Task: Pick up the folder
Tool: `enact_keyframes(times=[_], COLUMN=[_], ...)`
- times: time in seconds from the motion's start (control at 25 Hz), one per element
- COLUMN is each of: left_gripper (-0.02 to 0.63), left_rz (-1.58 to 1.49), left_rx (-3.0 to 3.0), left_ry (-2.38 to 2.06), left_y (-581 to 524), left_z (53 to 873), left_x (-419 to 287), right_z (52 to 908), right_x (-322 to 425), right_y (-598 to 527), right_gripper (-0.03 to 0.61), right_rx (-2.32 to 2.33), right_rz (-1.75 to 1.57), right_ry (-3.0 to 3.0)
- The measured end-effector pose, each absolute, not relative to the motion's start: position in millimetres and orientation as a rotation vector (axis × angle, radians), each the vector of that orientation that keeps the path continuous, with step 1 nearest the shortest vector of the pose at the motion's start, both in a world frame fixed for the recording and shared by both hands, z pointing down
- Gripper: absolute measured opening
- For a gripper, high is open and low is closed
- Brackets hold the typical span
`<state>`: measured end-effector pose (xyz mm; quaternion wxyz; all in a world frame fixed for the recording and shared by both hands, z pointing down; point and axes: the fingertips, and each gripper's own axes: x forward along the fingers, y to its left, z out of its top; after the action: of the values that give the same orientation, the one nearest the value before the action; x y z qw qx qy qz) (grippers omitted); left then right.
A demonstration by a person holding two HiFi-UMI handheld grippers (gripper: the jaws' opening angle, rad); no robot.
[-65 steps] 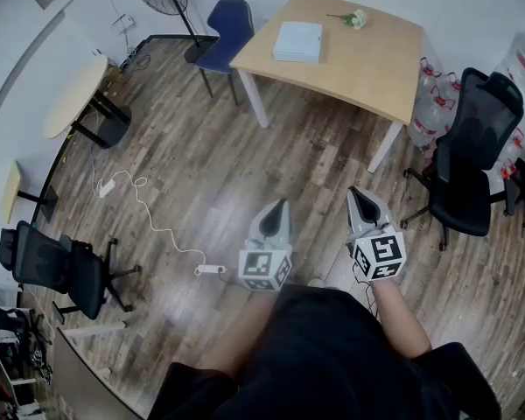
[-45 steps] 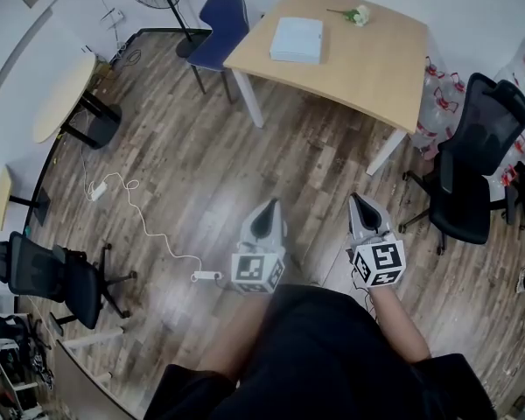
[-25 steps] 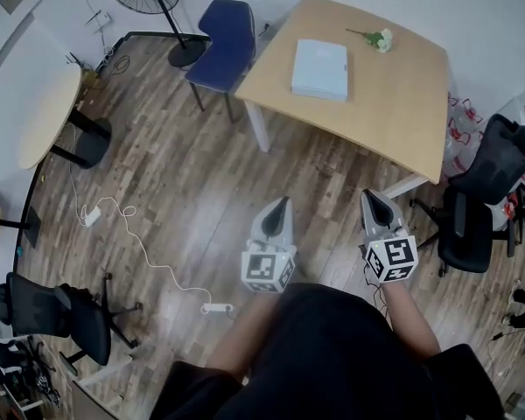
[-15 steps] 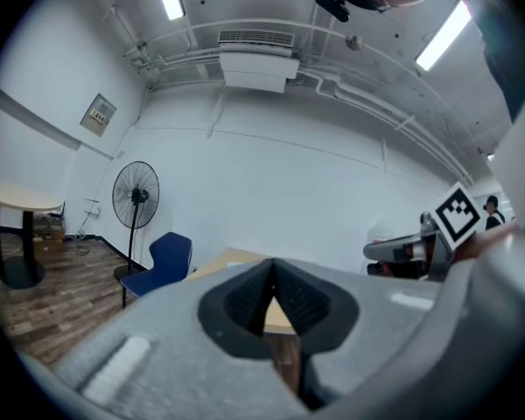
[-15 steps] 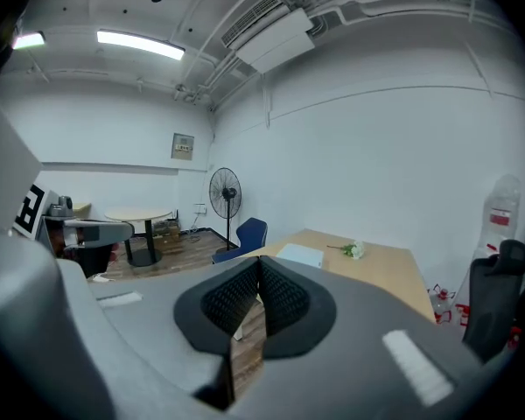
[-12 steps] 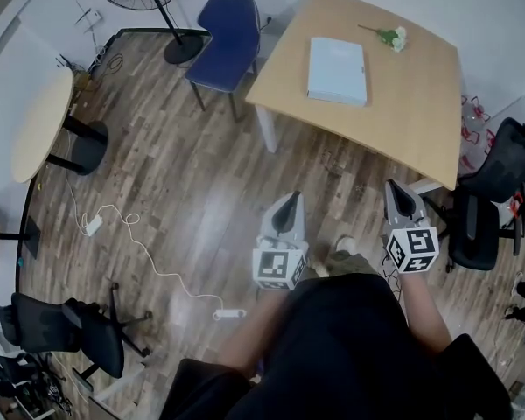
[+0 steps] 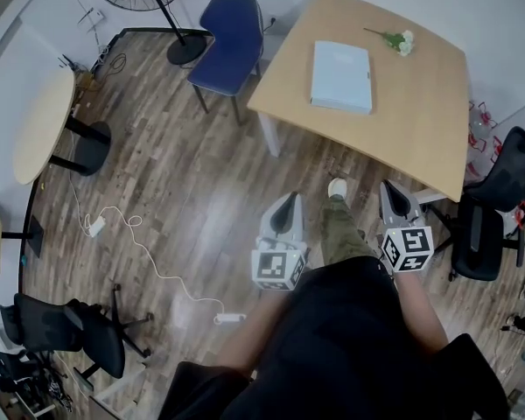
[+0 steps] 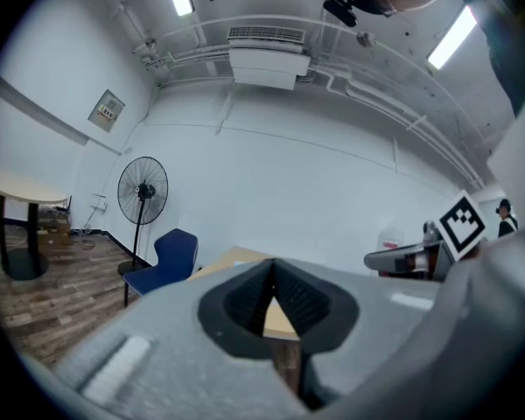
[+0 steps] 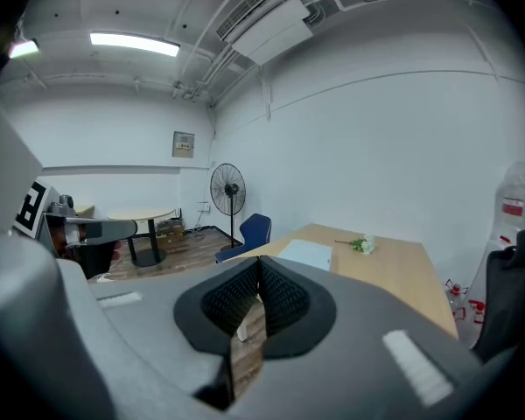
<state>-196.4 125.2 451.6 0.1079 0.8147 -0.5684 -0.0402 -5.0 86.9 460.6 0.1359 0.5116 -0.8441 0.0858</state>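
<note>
Evidently closed and empty for the approach, left gripper [image 7: 288, 201] and right gripper [image 7: 391, 188] aim toward the distant pale blue flat folder [image 7: 341, 76].

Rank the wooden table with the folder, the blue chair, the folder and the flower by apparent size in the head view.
1. table
2. blue chair and folder: too alike to rank
3. flower
</note>
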Motion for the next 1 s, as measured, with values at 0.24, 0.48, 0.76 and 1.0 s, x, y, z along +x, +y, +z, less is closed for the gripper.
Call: enact_keyframes(times=[0.24, 0.48, 0.76, 1.0], left_gripper=[0.003, 0.003, 0.003, 0.003], left_rz=[-0.072, 0.001, 0.033, 0.115], left_rx=[2.407, 2.407, 2.361, 2.361], left_ry=[-1.719, -1.707, -1.7, -1.688], left_y=[49.4, -46.4, -148.6, -222.3], left_z=[447.6, 439.5, 449.1, 462.2], left_x=[-188.9, -170.2, -131.7, -99.9], right_z=[465.7, 465.1, 484.3, 514.7], right_x=[5.4, 40.1, 81.5, 105.8], right_y=[0.4, -110.6, -200.7, -270.4], right_gripper=[0.003, 0.003, 0.002, 0.002], right_rx=[1.468, 1.472, 1.446, 1.364], right_rz=[0.269, 0.3, 0.439, 0.556], right_ry=[-2.491, -2.471, -2.465, -2.424])
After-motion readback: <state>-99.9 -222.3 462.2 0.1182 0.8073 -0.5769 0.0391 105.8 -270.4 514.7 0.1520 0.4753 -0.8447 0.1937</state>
